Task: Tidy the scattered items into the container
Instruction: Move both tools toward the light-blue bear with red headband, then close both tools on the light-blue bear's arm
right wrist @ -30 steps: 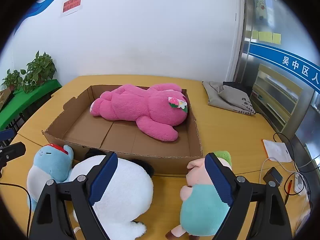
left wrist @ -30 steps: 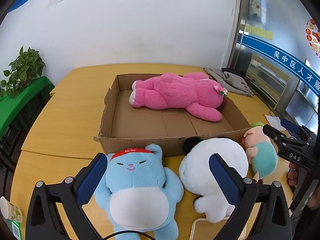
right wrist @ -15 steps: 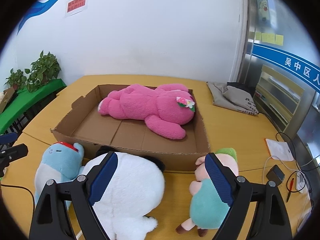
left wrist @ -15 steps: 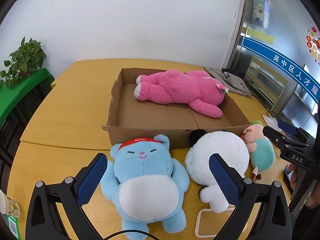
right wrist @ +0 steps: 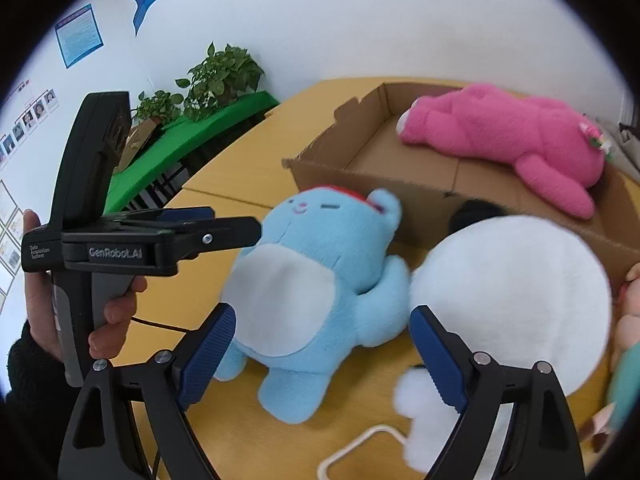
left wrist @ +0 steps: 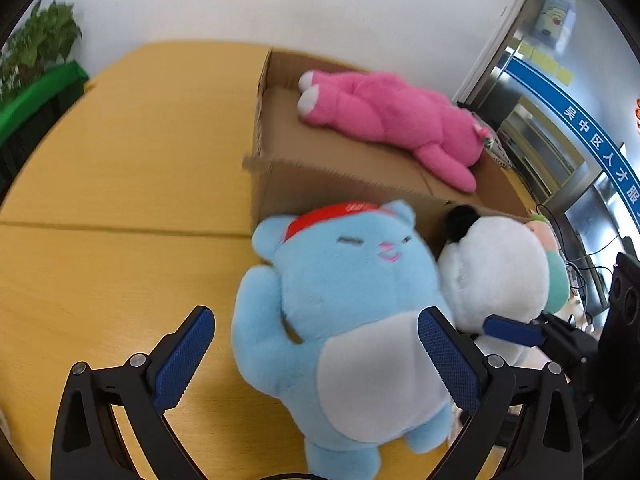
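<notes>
A light-blue bear plush (left wrist: 344, 300) (right wrist: 316, 280) with a red cap lies on its back on the yellow table, just in front of the cardboard box (left wrist: 280, 184) (right wrist: 360, 184). My left gripper (left wrist: 316, 356) (right wrist: 234, 222) is open around the bear's belly; the left pad stands apart from it. My right gripper (right wrist: 322, 356) is open too, with the bear's legs between its fingers. A white round plush (left wrist: 496, 272) (right wrist: 512, 288) leans against the bear's side. A pink plush (left wrist: 392, 120) (right wrist: 500, 128) lies inside the box.
A small pig plush in teal (left wrist: 556, 280) (right wrist: 628, 368) lies beyond the white one. A white loop (right wrist: 360, 440) lies on the table by the bear's feet. Plants on a green shelf (right wrist: 192, 136) stand at the left. Cables (left wrist: 580, 264) trail at the right.
Both grippers have come down and closer to the toys. The right one swung left, from the white and pig plush to the blue bear. The left one now straddles the bear.
</notes>
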Motion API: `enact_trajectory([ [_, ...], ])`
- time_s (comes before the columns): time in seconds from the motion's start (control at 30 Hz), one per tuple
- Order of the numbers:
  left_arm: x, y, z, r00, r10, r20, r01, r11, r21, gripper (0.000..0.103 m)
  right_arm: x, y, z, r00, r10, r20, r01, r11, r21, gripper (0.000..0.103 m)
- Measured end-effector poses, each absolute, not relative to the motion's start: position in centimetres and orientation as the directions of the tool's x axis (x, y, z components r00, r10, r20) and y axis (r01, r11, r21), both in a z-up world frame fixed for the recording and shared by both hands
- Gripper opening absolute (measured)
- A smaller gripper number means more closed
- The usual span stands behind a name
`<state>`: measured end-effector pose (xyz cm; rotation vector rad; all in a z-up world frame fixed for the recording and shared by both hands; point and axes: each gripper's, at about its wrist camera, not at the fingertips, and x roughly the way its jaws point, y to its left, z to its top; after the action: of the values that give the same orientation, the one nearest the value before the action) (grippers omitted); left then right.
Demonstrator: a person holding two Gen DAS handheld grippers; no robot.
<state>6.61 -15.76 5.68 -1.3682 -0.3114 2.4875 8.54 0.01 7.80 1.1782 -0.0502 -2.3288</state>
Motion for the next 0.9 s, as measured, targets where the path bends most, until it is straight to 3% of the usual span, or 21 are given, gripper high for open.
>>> enact_trajectory([
  [0.13,6.8,-16.3,4.0,-0.469,0.438,-0.767,-0.173,-0.897,-0.407,0.102,7.3,-1.8,4.1,-0.403,-0.456,-0.793,0.425,-0.861,0.279,0.089],
  [0.5,9.6,-20.0,4.5,-0.499,0.433,-0.750,-0.178,-0.899,-0.400,0.102,8.2,-3.0,4.6,-0.342,-0.645,-0.683,0.521,-0.735,0.433,0.089],
  [0.6,9.3,-22.4,4.5,-0.529,0.424,-0.735,-0.117,-0.894,-0.432,0.102,7.6,-1.0,4.9,-0.374,-0.662,-0.649,0.443,-0.742,0.502,0.089],
  [0.73,7.7,-24.6,2.8,-0.507,0.427,-0.748,-0.030,-0.877,-0.480,0.101,5.7,1.3,4.8,-0.417,-0.595,-0.687,0.323,-0.804,0.500,0.088],
  [0.87,6.7,-25.2,0.9,-0.474,0.480,-0.738,-0.013,-0.842,-0.539,0.094,4.3,0.1,3.5,-0.414,-0.519,-0.748,0.265,-0.855,0.446,0.086],
  [0.9,6.7,-25.4,0.7,-0.469,0.496,-0.730,-0.014,-0.831,-0.556,0.082,4.0,-0.1,3.4,-0.413,-0.517,-0.750,0.254,-0.856,0.450,0.086],
])
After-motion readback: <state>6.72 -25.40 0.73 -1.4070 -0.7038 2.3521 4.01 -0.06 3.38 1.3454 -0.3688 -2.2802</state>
